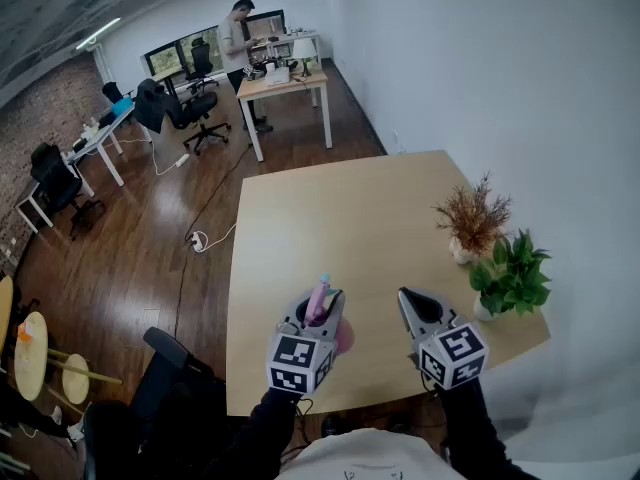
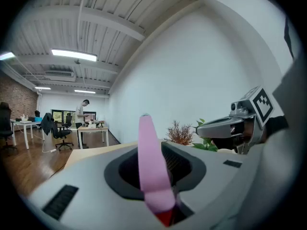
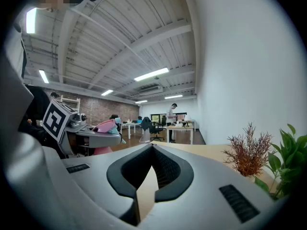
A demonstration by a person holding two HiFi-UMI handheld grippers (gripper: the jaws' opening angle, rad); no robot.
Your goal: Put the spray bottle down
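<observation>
Spray bottle (image 1: 343, 338): pink, one only, pinched in the left tongs (image 1: 318, 306). Its neck stands up between the jaws and its body hangs below them. It is held over the near edge of the bench (image 1: 330, 218). Whether its base touches the wood, no view shows.

Task state, as judged: not done. The bottle is still gripped. It remains to lower it upright onto the bench and let go. There is bare wood ahead to take it.

Right tongs (image 1: 412, 300): pressed together, nothing between them, just beside the left pair.

Counts:
- spray bottles: one
- tongs: two
- benches in use: one
- potted plants at the right edge: two, namely a dry brown plant (image 1: 472, 218) and a green plant (image 1: 512, 273), both well apart from the bottle
</observation>
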